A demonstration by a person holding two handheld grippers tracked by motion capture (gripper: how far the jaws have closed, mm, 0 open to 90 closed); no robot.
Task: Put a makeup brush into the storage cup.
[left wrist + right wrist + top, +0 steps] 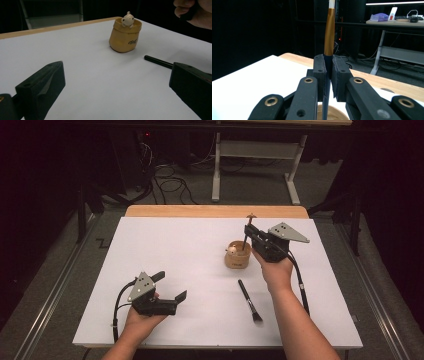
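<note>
You have two brushes: one (329,37) is clamped upright in your right gripper (248,234) above the single yellow cup (237,255), the other (249,300) lies flat on the white table (165,250) near it. Your left gripper (172,286) rests with jaws spread wide and empty, well apart from the cup.

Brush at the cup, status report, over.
Right tongs shut on upright brush, its lower end over the cup. Left tongs open, idle. Second brush lies clear on the table.

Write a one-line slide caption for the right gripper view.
Right gripper clamps an upright brush by its dark handle, directly above the wooden cup.
</note>
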